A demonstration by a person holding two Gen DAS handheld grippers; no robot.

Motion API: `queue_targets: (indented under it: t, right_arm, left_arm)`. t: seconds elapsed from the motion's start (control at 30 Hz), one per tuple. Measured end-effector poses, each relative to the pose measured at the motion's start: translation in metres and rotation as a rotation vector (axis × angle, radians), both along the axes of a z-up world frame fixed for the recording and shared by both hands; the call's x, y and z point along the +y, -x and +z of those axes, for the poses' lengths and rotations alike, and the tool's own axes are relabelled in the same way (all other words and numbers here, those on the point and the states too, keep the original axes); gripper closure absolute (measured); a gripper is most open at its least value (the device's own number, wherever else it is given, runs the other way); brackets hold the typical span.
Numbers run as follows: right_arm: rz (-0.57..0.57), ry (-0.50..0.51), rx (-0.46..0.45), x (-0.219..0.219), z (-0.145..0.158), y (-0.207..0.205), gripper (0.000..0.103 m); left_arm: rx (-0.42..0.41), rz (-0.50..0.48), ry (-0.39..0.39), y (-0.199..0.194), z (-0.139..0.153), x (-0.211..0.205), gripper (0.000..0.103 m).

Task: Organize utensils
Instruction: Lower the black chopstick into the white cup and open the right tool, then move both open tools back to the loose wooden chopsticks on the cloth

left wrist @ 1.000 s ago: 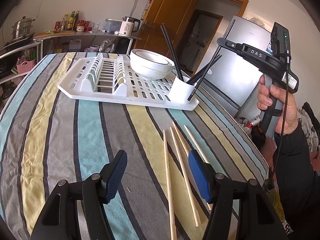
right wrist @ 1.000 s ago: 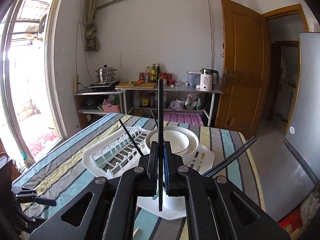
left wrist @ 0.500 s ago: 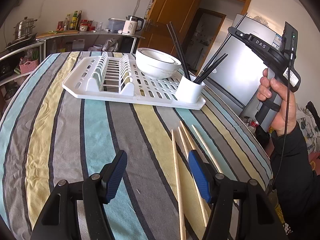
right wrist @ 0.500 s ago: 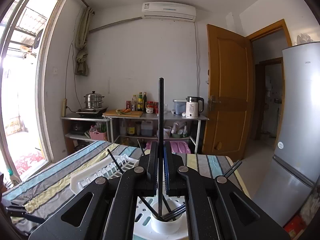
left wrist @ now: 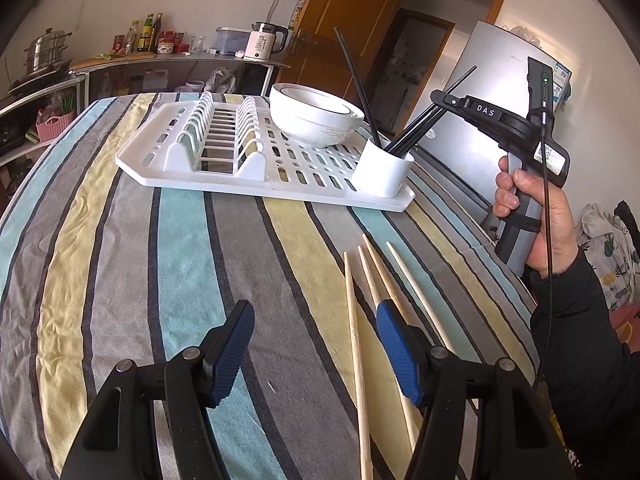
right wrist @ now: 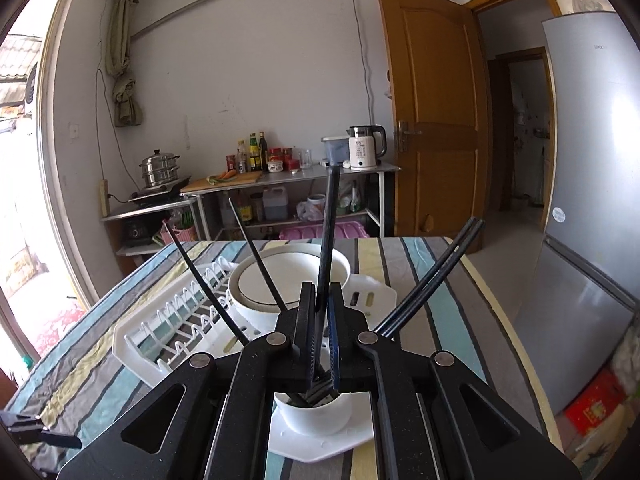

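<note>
Chopsticks [left wrist: 356, 344], right tool [right wrist: 320, 336] lettered "DAS"

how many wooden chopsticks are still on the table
4, lying side by side on the striped cloth right of the left gripper: wooden chopsticks. Their near ends are hidden.

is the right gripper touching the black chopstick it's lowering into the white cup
Touching. In the right wrist view the right gripper has its jaws shut on the black chopstick, whose lower end reaches into the white cup.

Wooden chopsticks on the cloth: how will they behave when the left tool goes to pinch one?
The wooden chopsticks look thin and rigid, likely very light. Lying flat on the striped tablecloth, one may roll or skid. They lie close together, so neighbours may get nudged.
</note>
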State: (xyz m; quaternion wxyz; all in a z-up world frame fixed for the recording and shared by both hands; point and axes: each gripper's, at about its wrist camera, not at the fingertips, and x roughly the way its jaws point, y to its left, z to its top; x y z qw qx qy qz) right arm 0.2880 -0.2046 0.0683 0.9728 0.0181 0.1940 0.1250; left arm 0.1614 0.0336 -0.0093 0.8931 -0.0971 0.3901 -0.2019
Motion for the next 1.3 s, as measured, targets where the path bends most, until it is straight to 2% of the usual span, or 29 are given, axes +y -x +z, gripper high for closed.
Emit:
queue_targets:
  t: [0.27,0.33,0.4,0.8,1.1,1.3]
  right_arm:
    - [0.015,0.039,0.01,-0.001,0.002,0.006,0.096]
    - [0.009,0.042,0.013,-0.001,0.001,0.009,0.09]
    - [0.0,0.034,0.016,-0.004,0.002,0.014,0.088]
    - [-0.054,0.063,0.02,-0.005,0.009,0.081,0.088]
    - [-0.042,0.024,0.085,-0.004,-0.009,0.138,0.088]
    - [-0.032,0.006,0.143,-0.002,-0.027,0.155,0.088]
  left_arm:
    - [-0.002,-0.003,-0.017,-0.001,0.0,-0.007,0.04]
    - [-0.004,0.0,-0.028,-0.001,0.0,-0.009,0.04]
    - [-0.007,0.005,-0.041,0.0,0.0,-0.01,0.04]
    - [-0.032,0.048,-0.114,0.013,0.001,-0.014,0.04]
    - [-0.039,0.051,-0.194,0.02,-0.001,-0.019,0.043]
    - [-0.026,0.051,-0.203,0.02,-0.006,-0.015,0.043]
